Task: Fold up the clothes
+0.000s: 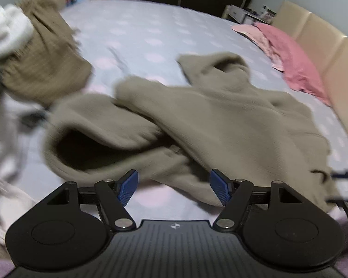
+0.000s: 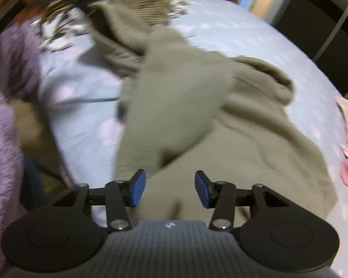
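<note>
Left wrist view: left gripper [image 1: 174, 188] angled down over the olive hoodie [image 1: 220, 120] crumpled on the bed sheet [image 1: 139, 30], jaws apart, nothing between the pads. Right wrist view: right gripper [image 2: 170, 188] tilted down above the same hoodie, jaws apart, empty

Olive hoodie [image 2: 197, 106] rumpled on bed [image 2: 255, 37]

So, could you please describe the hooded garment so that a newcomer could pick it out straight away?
Start at the bed with its pale dotted sheet. In the middle of it, nearest the cameras, sprawls the grey-green hoodie, unfolded. Unlike the browner ribbed garment to its left and the pink cloth by the headboard, it has a hood.
</note>
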Motion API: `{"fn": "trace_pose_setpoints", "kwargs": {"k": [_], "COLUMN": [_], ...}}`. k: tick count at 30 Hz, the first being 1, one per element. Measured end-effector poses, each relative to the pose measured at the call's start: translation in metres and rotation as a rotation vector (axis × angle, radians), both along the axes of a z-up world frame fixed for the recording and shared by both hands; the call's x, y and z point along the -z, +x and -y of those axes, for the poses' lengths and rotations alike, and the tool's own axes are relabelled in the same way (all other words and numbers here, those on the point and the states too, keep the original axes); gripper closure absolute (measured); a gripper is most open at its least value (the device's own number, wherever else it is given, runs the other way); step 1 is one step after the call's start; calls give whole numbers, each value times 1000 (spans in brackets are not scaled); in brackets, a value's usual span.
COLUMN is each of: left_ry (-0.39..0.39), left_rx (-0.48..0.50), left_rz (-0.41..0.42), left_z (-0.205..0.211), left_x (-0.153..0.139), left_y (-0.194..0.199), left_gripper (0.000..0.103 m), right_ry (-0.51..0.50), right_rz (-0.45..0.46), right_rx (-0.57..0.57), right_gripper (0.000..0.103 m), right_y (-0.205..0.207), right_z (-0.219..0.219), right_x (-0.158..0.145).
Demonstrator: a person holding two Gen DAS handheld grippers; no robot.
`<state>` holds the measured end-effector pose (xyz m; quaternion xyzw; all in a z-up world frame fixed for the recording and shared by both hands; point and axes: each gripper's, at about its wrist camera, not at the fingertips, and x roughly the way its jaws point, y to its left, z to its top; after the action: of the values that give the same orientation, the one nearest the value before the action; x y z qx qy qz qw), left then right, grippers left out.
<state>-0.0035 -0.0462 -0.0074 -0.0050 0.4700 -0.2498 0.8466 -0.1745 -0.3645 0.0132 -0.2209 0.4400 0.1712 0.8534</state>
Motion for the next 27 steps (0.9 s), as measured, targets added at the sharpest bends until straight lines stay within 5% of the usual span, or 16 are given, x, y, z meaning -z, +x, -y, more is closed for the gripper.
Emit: {"fn": "trace_pose_setpoints", "kwargs": {"k": [7, 12, 17, 20, 22, 24, 27], "left_ry": [-98, -164, -214, -196, -198, -196, -171], "left_rx": [37, 24, -51, -68, -86, -102, -98], "left_rz": [-157, -266, -362, -348, -339, -327, -300], "left_z": [59, 92, 114, 127, 129, 131, 134], "left_x": [39, 64, 89, 94, 95, 96, 96], "left_y": [-1, 5, 16, 21, 25, 30, 35], "left_gripper": [36, 36, 36, 37, 47, 74, 92], "right_ry": [-91, -103, 58, 182, 238, 269, 299], "right_rz": [-9, -54, -92, -80, -55, -35, -15], "right_rx": [179, 442, 774, 898, 961, 1006, 1075], "right_gripper": [40, 31, 23, 20, 19, 14, 7], "right_y": [36, 57, 68, 74, 81, 90, 105], "right_z": [53, 123, 213, 249, 271, 289, 314], "right_x": [9, 22, 43, 54, 61, 71, 86]}}
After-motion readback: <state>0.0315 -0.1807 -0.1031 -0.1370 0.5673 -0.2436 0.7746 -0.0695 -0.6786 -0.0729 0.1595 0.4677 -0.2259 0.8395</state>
